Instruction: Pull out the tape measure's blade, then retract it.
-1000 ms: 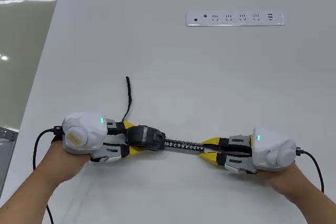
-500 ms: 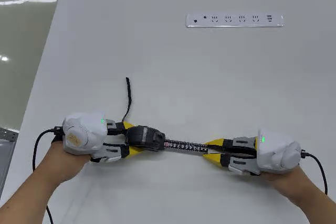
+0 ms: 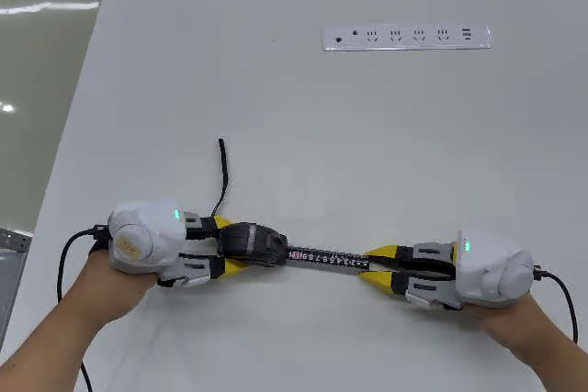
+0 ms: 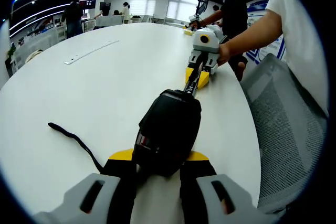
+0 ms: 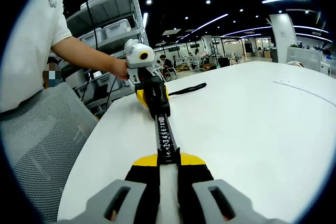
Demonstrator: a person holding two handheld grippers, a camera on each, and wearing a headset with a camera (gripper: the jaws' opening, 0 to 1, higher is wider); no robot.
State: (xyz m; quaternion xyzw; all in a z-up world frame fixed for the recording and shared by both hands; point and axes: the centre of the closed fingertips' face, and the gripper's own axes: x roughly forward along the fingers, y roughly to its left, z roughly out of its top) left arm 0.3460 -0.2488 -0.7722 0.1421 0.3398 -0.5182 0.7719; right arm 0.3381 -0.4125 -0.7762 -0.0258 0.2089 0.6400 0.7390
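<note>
The left gripper (image 3: 228,243) is closed narrowly on the rear of the black tape measure case (image 4: 168,129), with one yellow-tipped jaw on each side. The case lies on the white table (image 3: 322,135). The right gripper (image 5: 168,162), to the right of the case, has its jaws almost together and pinches the end of the blade (image 3: 322,257). The black blade with white numerals runs straight from the mouth of the case to those jaws, just above the tabletop.

Both grippers sit low and roughly level, pointing at each other along the line of the blade. The left hand (image 3: 103,279) wraps the white body of its gripper to the left of the case. The right hand (image 3: 511,315) does the same well to the right of the case. Both forearms come in from the near edge of the table.

The case's black wrist strap (image 3: 223,176) trails on the table beyond the case. A white power strip (image 3: 405,37) lies well beyond the case, near the far side of the table.
</note>
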